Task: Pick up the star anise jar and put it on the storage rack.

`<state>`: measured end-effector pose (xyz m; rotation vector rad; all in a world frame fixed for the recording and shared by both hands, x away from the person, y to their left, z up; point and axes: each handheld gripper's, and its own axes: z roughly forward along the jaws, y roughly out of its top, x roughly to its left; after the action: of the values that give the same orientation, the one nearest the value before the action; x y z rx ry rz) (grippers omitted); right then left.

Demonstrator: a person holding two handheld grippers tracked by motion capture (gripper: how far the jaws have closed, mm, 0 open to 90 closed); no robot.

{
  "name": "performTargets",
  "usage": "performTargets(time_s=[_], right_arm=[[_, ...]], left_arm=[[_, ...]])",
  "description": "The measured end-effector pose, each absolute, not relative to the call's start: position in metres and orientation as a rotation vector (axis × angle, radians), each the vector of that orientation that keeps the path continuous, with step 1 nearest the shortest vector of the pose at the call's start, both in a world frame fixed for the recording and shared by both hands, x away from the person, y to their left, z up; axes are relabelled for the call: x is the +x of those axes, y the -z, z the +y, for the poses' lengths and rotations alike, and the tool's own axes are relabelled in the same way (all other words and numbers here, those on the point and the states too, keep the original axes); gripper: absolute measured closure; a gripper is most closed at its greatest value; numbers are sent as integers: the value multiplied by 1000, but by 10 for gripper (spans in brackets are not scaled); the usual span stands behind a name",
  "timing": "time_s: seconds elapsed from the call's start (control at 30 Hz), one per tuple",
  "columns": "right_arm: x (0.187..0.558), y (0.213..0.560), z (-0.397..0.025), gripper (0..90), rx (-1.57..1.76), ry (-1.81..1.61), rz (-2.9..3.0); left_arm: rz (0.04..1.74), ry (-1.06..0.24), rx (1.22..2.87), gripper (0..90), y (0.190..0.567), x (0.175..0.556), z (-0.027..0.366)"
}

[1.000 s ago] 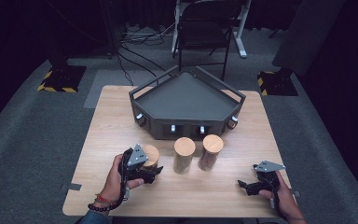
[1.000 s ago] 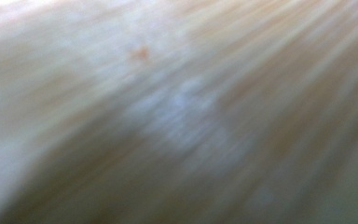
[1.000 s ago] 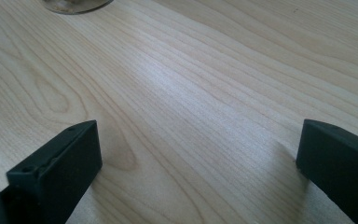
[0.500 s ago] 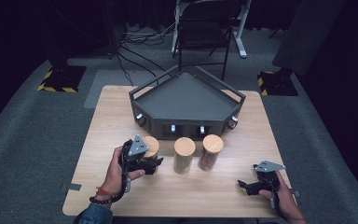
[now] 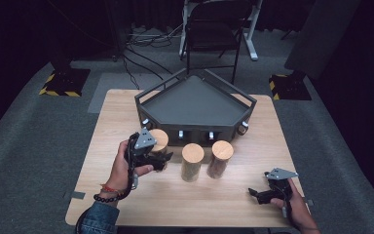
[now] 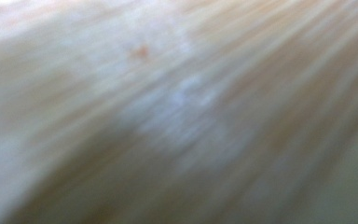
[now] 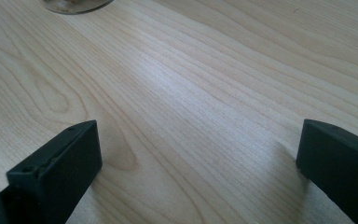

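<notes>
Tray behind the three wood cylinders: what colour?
Dark grey, frame and floor alike; the tray shows best in the high view.

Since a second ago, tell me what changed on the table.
The left gripper moved forward and closed in on the leftmost wooden cylinder; whether it grips is unclear. The other two cylinders, the grey tray and the right gripper stayed put.
</notes>
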<state>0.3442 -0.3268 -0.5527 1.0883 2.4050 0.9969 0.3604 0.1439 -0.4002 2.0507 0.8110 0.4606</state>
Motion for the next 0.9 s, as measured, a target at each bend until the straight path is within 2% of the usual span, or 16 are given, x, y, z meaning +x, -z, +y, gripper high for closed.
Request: performTargets(time_s=[0.4, 0.9], right_arm=[[344, 553, -327, 0, 1089, -997, 2405], [344, 553, -327, 0, 1088, -997, 2405]], left_arm=[[820, -488, 2019, 248, 369, 375, 141], [821, -509, 2026, 248, 347, 393, 132]])
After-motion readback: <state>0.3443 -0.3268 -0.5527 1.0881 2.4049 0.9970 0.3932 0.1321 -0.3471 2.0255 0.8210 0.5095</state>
